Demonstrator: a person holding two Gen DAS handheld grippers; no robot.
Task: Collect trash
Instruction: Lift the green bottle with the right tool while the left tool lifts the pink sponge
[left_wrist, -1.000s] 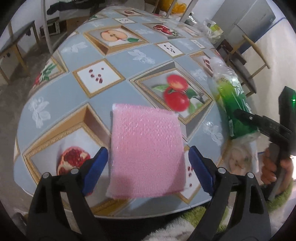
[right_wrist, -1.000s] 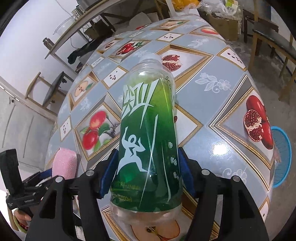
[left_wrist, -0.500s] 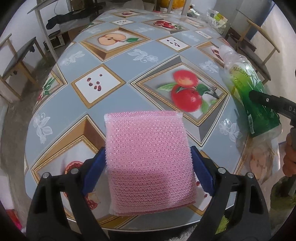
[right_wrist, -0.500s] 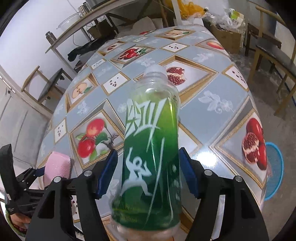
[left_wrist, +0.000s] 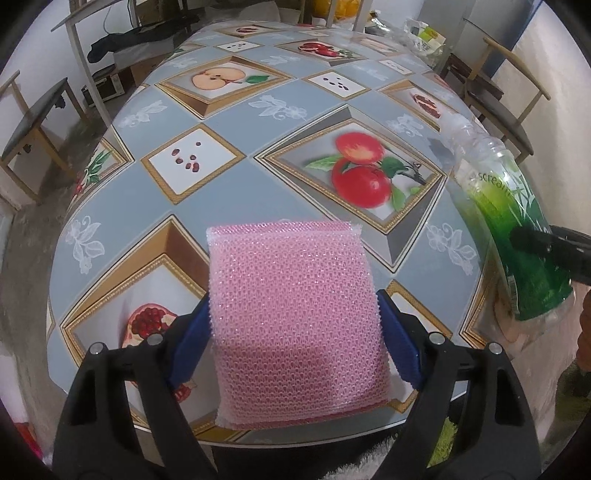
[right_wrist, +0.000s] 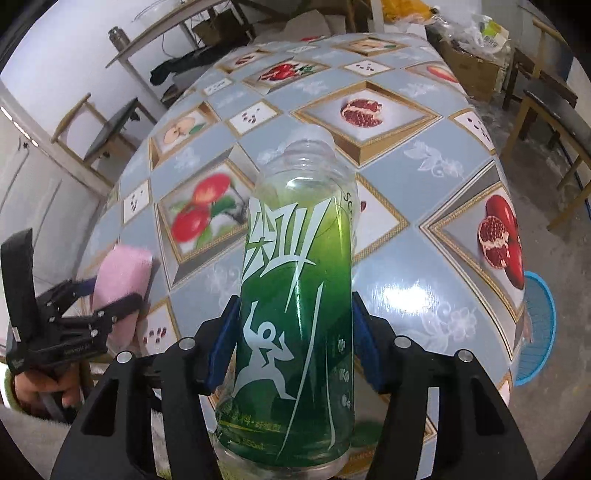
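Here, over a fruit-patterned bench (left_wrist: 229, 110), the left tool (left_wrist: 293, 332) is gripping a pink mesh sponge (left_wrist: 295, 306), its blue pads (left_wrist: 400, 349) set wide and pressing both side edges as the jaws are closing slightly. The sponge is hanging clear above the bench's near rim, at about 6 o'clock in the left wrist view. The right tool (right_wrist: 291, 343) is clamping a clear bottle with a green label (right_wrist: 295, 314) at mid-width, pads tight on either flank, the uncapped neck pointing toward 12 o'clock. In the left wrist view that bottle is showing at 3 o'clock, beside the bench edge. In the right wrist view the sponge and left tool are appearing at 9 o'clock, with a hand (right_wrist: 37, 391) below on the handle.
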